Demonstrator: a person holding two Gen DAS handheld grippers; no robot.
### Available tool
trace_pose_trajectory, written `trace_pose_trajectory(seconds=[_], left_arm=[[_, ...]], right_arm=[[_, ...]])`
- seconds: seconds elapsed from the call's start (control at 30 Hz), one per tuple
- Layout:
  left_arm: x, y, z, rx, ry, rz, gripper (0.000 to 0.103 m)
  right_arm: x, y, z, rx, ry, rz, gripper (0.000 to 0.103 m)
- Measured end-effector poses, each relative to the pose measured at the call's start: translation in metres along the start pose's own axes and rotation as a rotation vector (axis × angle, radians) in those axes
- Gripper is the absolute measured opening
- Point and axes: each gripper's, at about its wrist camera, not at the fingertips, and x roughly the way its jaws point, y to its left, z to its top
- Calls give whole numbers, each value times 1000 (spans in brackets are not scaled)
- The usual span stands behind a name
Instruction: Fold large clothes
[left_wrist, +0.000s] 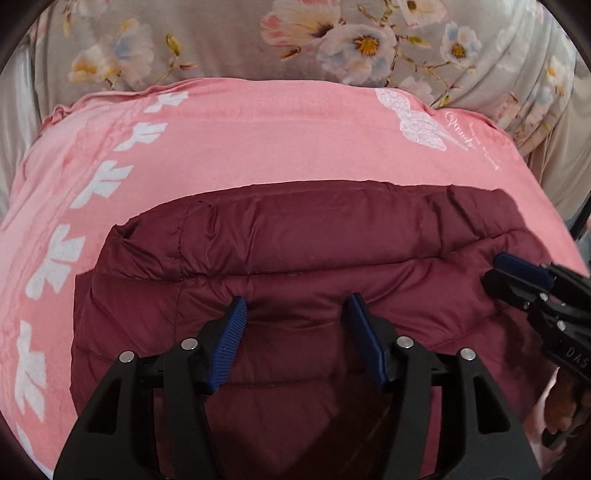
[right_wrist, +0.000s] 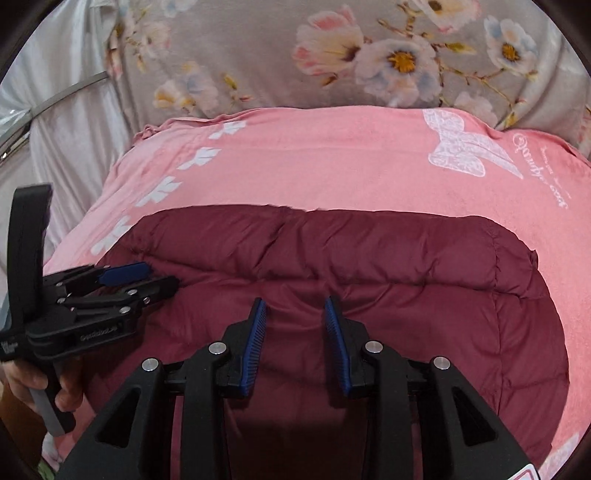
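Observation:
A maroon quilted puffer jacket (left_wrist: 314, 240) (right_wrist: 369, 251) lies folded into a thick bundle on a pink blanket (left_wrist: 258, 140) (right_wrist: 314, 166). My left gripper (left_wrist: 297, 301) hangs over the bundle's near half, open, with only the jacket's surface showing between its blue pads. My right gripper (right_wrist: 294, 302) is also open above the jacket, its pads standing closer together, nothing clamped. In the left wrist view the right gripper (left_wrist: 517, 273) sits at the jacket's right edge. In the right wrist view the left gripper (right_wrist: 147, 277) sits at its left edge.
The pink blanket has white leaf prints (left_wrist: 99, 184) down its left side and a white butterfly print (right_wrist: 461, 147) at the far right. Grey floral bedding (left_wrist: 332, 40) lies behind it. White cloth (right_wrist: 66, 122) hangs at the left. A hand (right_wrist: 40, 384) grips the left tool's handle.

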Motion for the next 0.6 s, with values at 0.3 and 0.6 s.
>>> trace_pose_trajectory(seconds=[0.3,0.6], left_arm=[[37,31,41,-43,12,24,56],[41,59,56,-115,-42,36,56]], right_arm=[[36,-68,38,114,35,-67,12],[38,-112,47,159,13,-130,4]])
